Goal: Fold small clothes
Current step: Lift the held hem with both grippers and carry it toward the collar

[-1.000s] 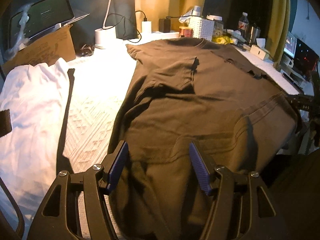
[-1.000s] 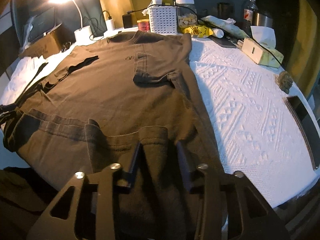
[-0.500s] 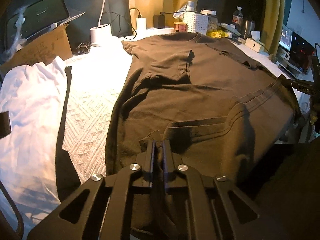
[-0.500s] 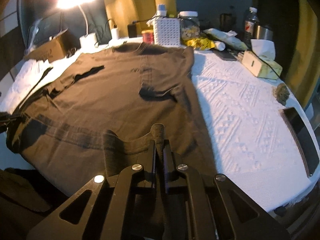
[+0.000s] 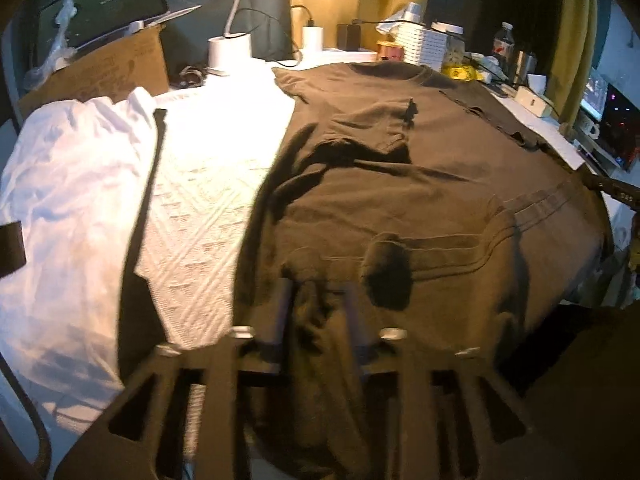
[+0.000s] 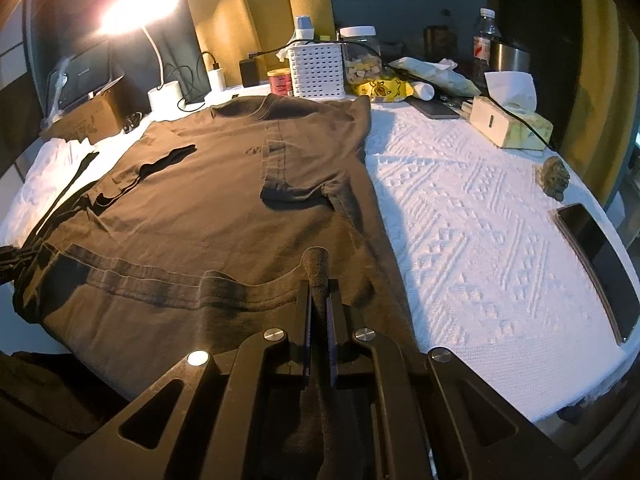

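Where lamp (image 6: 136,12) glares, tee (image 6: 224,200) covers tbl (image 6: 480,208).

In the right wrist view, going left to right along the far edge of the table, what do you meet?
Lamp base → white charger → red tin → white basket → snack jar → tissue box.

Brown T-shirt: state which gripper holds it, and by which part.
The right gripper is shut on the brown T-shirt's bottom hem. The left gripper has just been opening; hem fabric lies between its jaws, unclamped.
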Action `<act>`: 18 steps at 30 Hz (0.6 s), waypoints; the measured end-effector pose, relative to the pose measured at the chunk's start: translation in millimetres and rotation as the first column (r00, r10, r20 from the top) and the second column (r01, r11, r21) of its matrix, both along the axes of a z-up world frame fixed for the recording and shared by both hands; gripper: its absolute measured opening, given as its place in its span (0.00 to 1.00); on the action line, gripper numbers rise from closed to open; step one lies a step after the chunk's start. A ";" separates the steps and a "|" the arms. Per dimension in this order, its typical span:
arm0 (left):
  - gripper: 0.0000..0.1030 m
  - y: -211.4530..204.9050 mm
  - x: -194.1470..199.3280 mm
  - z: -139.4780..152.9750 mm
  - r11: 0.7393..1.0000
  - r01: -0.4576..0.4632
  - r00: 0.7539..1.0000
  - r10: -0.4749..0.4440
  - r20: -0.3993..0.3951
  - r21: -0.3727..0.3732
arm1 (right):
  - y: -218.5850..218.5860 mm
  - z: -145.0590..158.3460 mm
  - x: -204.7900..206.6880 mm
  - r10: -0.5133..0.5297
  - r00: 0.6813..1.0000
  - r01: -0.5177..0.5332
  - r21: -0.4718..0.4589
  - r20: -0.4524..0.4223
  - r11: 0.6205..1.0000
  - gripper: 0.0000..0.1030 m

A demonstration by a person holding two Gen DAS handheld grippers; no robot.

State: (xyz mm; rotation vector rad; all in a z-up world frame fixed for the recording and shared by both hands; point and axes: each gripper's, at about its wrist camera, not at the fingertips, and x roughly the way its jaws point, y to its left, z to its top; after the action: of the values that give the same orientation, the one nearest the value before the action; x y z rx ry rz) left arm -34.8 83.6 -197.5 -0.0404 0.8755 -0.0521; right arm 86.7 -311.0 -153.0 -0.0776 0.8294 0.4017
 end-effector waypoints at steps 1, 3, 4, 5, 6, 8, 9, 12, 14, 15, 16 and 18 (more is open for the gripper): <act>0.44 -2.3 0.8 -0.5 1.000 0.008 1.000 -0.008 0.004 -0.001 | 1.4 -0.3 0.0 0.003 1.000 -0.003 0.002 -0.001 1.000 0.07; 0.44 -5.0 1.9 -1.7 1.000 0.015 1.000 -0.015 0.017 0.018 | 2.8 -1.0 0.5 0.007 1.000 -0.007 0.005 -0.002 1.000 0.07; 0.44 -4.5 2.0 -1.5 1.000 0.017 1.000 -0.017 0.020 0.018 | 3.0 -1.2 0.6 0.007 1.000 -0.007 0.006 -0.002 1.000 0.07; 0.43 -3.6 2.4 -1.0 1.000 0.018 1.000 -0.018 0.022 0.013 | 2.4 -1.3 0.8 0.007 1.000 -0.007 0.007 -0.001 1.000 0.07; 0.28 -3.7 2.6 -0.4 1.000 0.023 0.999 -0.023 0.023 0.012 | 2.0 -1.1 0.8 0.005 1.000 -0.005 0.008 0.000 1.000 0.07; 0.05 -6.7 2.8 1.2 0.999 0.043 0.999 -0.043 0.023 0.033 | 0.6 -0.7 1.7 0.001 1.000 -0.001 0.012 0.002 1.000 0.07; 0.05 -8.7 2.6 2.9 0.998 0.049 0.998 -0.050 0.024 0.043 | -0.5 -0.2 1.9 -0.001 1.000 0.001 0.016 0.003 1.000 0.07; 0.05 -12.2 1.5 15.3 0.997 0.055 0.997 -0.058 0.058 0.049 | -3.8 2.6 2.5 -0.007 1.000 0.007 0.032 0.015 0.999 0.07; 0.05 -12.6 1.6 28.1 0.998 0.045 0.994 -0.049 0.093 0.048 | -6.2 6.0 3.1 -0.013 1.000 0.012 0.051 0.027 0.999 0.07; 0.05 -12.5 1.8 34.4 0.998 0.039 0.993 -0.044 0.111 0.048 | -6.9 7.3 3.6 -0.015 0.999 0.014 0.056 0.032 0.998 0.07; 0.05 -12.3 2.1 41.5 0.998 0.031 0.991 -0.037 0.129 0.050 | -7.9 8.8 4.1 -0.017 0.999 0.014 0.061 0.035 0.998 0.07; 0.05 -10.7 2.8 52.7 0.998 0.023 0.987 -0.031 0.158 0.056 | -9.9 11.1 5.9 -0.019 0.999 0.016 0.072 0.038 0.997 0.07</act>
State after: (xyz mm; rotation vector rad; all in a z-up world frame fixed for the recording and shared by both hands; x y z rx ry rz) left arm -32.0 72.9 -144.8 0.0259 0.7176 -0.0565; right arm 92.6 -320.9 -141.9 -0.0115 0.7767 0.4119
